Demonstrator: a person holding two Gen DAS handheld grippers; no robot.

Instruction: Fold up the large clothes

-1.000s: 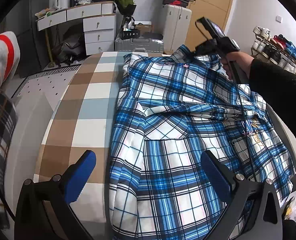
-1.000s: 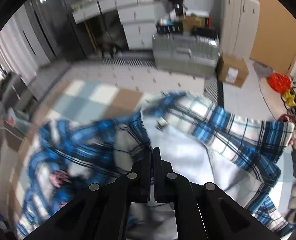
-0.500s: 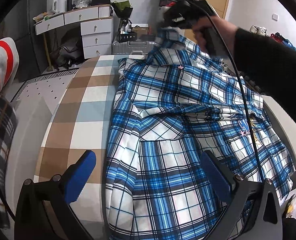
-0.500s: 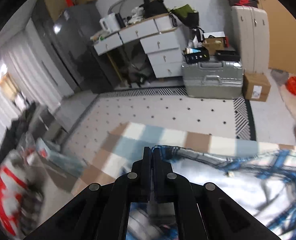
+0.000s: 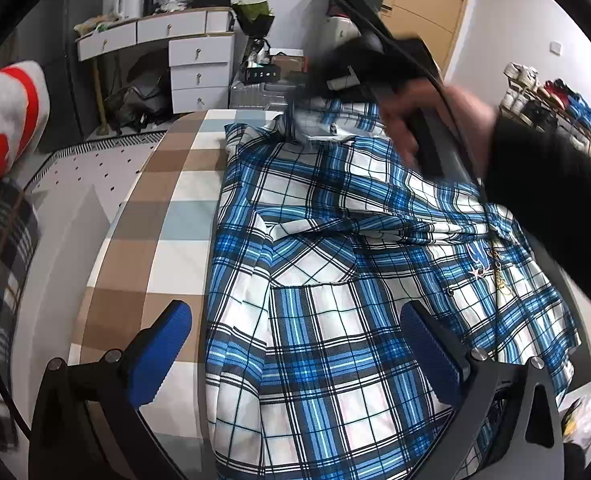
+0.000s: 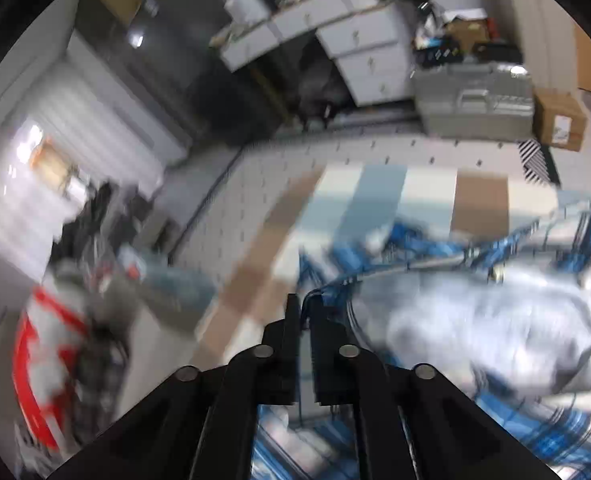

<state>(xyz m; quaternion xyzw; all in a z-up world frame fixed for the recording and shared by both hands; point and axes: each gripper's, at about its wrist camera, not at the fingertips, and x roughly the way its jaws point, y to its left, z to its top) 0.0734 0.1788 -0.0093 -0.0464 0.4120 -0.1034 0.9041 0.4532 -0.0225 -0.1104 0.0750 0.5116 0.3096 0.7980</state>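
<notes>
Hovering low over the near end of the bed (image 5: 143,216), the left gripper (image 5: 295,354) is sitting with its blue pads (image 5: 163,350) spread wide and nothing between them, one pad over the checked cover, the other over the plaid shirt (image 5: 335,300). The shirt is lying along the right half of the bed, its far end lifted toward the far edge.

Further right, the right gripper (image 6: 304,312) is parting its jaws; a thin edge of blue plaid is lying in the narrow gap, though blur is making it hard to tell whether the pads are pressing it.

Risks:
- the folded-over end is likely dropping crooked or bunching if released while the hand is swinging, leaving a skewed fold
- fabric could be snagging on a pad and dragging back
- with the left gripper not pinning anything, the whole shirt could be sliding toward the left edge

Against the frame a second back: the right jaws were pressed together, now separating; the right hand (image 5: 427,120) is sitting further left across the shirt's far end; the left gripper is unchanged.
</notes>
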